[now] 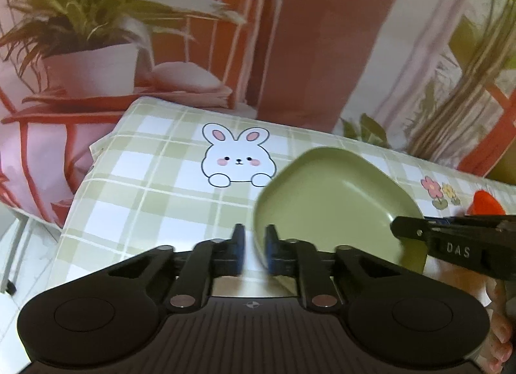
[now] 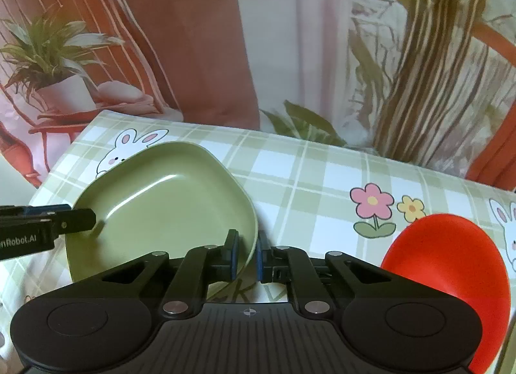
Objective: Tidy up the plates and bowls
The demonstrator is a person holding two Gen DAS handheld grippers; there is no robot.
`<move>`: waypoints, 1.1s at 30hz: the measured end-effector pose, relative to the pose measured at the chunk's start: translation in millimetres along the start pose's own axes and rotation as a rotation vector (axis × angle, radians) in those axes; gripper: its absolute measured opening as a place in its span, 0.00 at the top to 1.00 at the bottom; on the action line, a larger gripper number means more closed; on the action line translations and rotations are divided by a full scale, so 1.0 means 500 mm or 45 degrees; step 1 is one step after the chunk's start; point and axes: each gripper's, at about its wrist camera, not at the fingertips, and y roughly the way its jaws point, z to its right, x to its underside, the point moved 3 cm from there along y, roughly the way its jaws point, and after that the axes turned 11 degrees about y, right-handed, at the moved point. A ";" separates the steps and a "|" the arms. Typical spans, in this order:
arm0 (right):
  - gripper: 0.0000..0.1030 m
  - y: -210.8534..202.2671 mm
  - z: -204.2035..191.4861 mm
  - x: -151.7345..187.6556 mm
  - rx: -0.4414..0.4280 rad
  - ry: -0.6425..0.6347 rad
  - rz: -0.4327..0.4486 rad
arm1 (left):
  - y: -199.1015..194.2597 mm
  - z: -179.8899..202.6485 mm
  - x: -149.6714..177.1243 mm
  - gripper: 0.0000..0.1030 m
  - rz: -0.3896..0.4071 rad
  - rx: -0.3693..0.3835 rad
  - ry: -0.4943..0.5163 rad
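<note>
Your right tongs (image 2: pixel 247 253) are pinching the near right rim of the green plate (image 2: pixel 167 200), one finger inside the rim and one outside. The plate is tilting, its near edge lifted off the table (image 2: pixel 322 180) and its far edge reaching toward the rabbit print (image 2: pixel 129 145).

Your left tongs (image 1: pixel 254 250) are sitting nearly pressed together, with only a narrow slot between the pads. Their right finger is lying against the left rim of the plate (image 1: pixel 335 193); the slot itself is showing only tablecloth, so they are gripping nothing. From the right wrist view, your left tongs (image 2: pixel 80 217) are poking in over the plate's left rim.

The red bowl (image 2: pixel 451 264) is standing to the right of the plate, well apart from it, close to your right tool's body. From the left view only a sliver of it (image 1: pixel 485 203) is showing behind your right tongs (image 1: pixel 403 229).

Open cloth is lying left of the plate, around the rabbit (image 1: pixel 237 156), and between the plate and the bowl near the flower print (image 2: pixel 374 209). The table's far edge is running just before the printed backdrop with its potted plant (image 1: pixel 93 61), and its left corner is dropping off beside that plant.
</note>
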 end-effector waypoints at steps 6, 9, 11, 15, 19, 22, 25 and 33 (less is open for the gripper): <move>0.94 -0.011 0.000 0.005 -0.007 0.084 -0.018 | -0.014 0.005 0.007 0.91 -0.051 -0.023 0.003; 0.94 -0.027 -0.001 0.009 -0.014 0.110 -0.029 | -0.040 0.009 0.013 0.91 -0.049 -0.012 0.008; 0.95 -0.042 0.000 0.013 -0.020 0.112 -0.022 | -0.062 0.015 0.015 0.91 -0.038 -0.006 0.018; 0.95 -0.080 -0.001 0.022 -0.042 0.131 -0.009 | -0.115 0.021 0.022 0.91 -0.011 0.008 0.000; 0.95 -0.129 -0.002 0.035 -0.068 0.133 0.019 | -0.169 0.033 0.033 0.91 0.023 0.011 0.006; 0.95 -0.167 0.000 0.046 -0.084 0.136 0.035 | -0.213 0.049 0.041 0.91 0.049 0.004 0.012; 0.95 -0.209 0.001 0.063 -0.098 0.138 0.064 | -0.258 0.064 0.053 0.91 0.082 -0.012 0.009; 0.95 -0.314 0.015 0.123 -0.161 0.149 0.112 | -0.344 0.116 0.097 0.91 0.144 -0.042 0.016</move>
